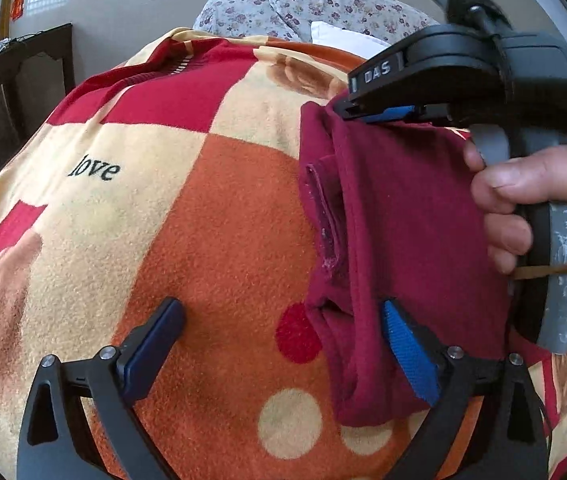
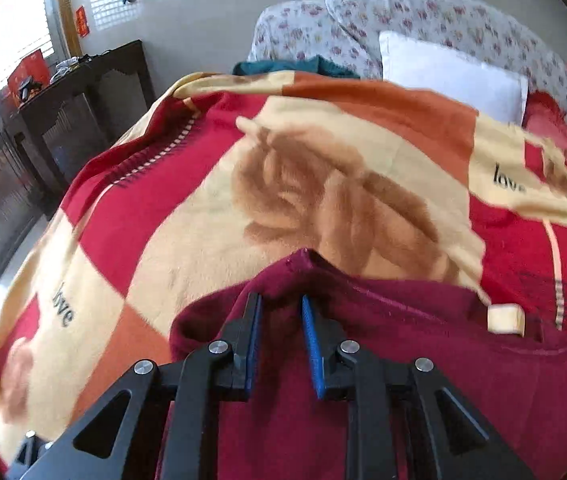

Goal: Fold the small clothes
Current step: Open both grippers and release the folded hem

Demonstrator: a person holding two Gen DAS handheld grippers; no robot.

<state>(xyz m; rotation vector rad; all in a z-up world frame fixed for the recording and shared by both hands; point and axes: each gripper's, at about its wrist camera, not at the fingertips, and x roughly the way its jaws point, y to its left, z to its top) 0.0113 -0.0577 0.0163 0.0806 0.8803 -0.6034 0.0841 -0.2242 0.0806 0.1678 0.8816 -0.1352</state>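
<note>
A dark red small garment [image 1: 403, 216] lies on a patterned blanket [image 1: 203, 200], at the right of the left wrist view. My left gripper [image 1: 283, 320] is wide open low over the blanket, its right fingertip [image 1: 407, 344] on the garment's near edge, its left one on bare blanket. My right gripper [image 1: 347, 114] shows at the garment's far corner, held by a hand. In the right wrist view the garment [image 2: 403, 360] fills the lower part; the right gripper [image 2: 281, 300] stands partly open with cloth between the fingers, not pinched. A pale tag [image 2: 505, 318] sits on the garment.
The blanket [image 2: 203, 220] covers a bed. A floral pillow [image 2: 423, 20] and a white pillow [image 2: 443, 76] lie at the head, with a teal cloth [image 2: 295, 68] beside them. A dark wooden cabinet [image 2: 83, 112] stands at the left.
</note>
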